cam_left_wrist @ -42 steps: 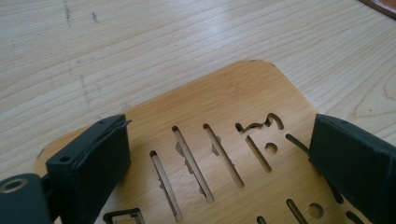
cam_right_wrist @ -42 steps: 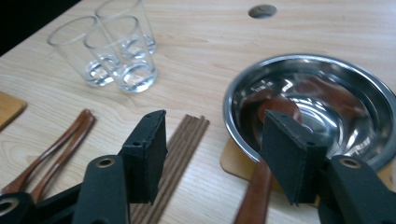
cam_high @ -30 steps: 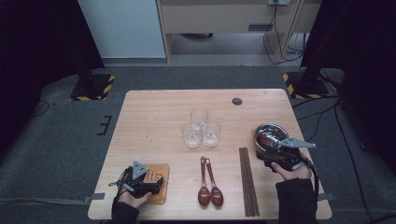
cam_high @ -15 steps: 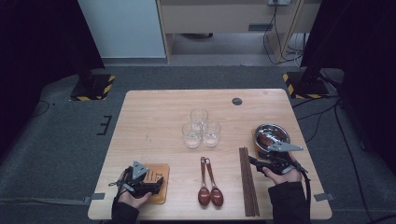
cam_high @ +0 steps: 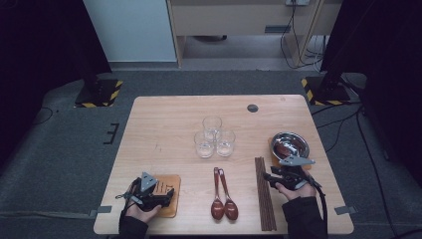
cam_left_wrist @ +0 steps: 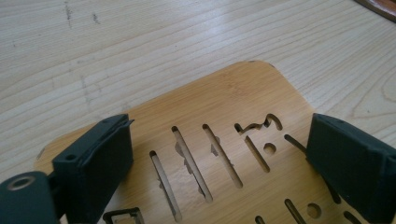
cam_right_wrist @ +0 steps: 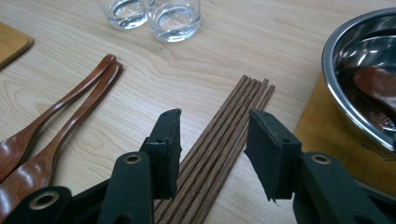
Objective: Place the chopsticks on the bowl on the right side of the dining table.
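A slotted bamboo coaster [cam_high: 172, 182] [cam_left_wrist: 243, 93] lies flat near the table's front left. My left gripper [cam_high: 164, 198] [cam_left_wrist: 219, 120] hovers low over it, one jaw at each side; the jaws have just been closing, and the pads stand off the wood. Several dark wooden chopsticks [cam_high: 265, 209] [cam_right_wrist: 243, 98] lie in a bundle at the front right. My right gripper [cam_high: 269, 178] [cam_right_wrist: 214, 114] straddles the bundle with its jaws apart. These jaws have just been closing too, with gaps left on both sides of the sticks.
A steel bowl [cam_high: 290, 144] [cam_right_wrist: 336, 70] holding a wooden spoon [cam_right_wrist: 378, 81] sits on another coaster [cam_right_wrist: 322, 130] right of the chopsticks. Two wooden spoons [cam_high: 222, 199] [cam_right_wrist: 70, 102] lie left of them. Three glasses [cam_high: 214, 137] stand mid-table.
My right gripper has come down and toward the chopsticks from beside the bowl, now straddling them. The left hand has stayed over the coaster.
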Motion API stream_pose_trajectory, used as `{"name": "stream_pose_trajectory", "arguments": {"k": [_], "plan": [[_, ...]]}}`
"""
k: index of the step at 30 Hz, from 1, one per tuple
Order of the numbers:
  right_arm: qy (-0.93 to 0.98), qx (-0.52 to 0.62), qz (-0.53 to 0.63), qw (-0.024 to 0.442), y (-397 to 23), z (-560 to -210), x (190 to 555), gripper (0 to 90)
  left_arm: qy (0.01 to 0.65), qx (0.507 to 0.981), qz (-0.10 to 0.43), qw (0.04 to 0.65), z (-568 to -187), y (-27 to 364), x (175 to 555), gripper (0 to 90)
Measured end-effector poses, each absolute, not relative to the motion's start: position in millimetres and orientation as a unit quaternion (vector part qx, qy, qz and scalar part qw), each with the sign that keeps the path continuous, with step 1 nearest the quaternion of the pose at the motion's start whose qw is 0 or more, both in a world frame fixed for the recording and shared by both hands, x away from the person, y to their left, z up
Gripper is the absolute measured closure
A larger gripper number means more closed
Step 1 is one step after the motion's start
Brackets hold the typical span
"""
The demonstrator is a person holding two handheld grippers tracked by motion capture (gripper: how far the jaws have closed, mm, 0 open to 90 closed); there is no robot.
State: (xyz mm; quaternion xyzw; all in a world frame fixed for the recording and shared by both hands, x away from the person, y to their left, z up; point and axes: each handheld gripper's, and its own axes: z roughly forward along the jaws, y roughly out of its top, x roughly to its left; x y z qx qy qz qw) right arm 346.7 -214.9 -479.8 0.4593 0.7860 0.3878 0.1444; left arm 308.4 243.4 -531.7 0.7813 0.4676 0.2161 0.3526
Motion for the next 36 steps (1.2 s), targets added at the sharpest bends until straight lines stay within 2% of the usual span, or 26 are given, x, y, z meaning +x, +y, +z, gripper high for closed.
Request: {"name": "stream_pose_trajectory", "arguments": {"k": [4, 17, 23, 36], "plan": [[0.787, 0.462, 0.382, 0.145, -214.7, -484.6, 345.5, 55.7, 0.475, 0.775, 0.217, 0.355, -529.5, 246.9, 307.5, 11.7], [0.800, 0.467, 0.349, 0.140, -214.9, -499.6, 346.2, 62.3, 0.491, 0.767, 0.221, 0.348, -530.4, 254.7, 308.2, 11.9], [0.804, 0.470, 0.339, 0.136, -216.4, -504.6, 346.2, 66.0, 0.483, 0.771, 0.223, 0.350, -533.1, 252.9, 308.0, 6.3], [0.814, 0.466, 0.322, 0.128, -216.0, -514.2, 348.0, 72.5, 0.484, 0.770, 0.222, 0.351, -533.3, 252.2, 308.4, 4.8]]}}
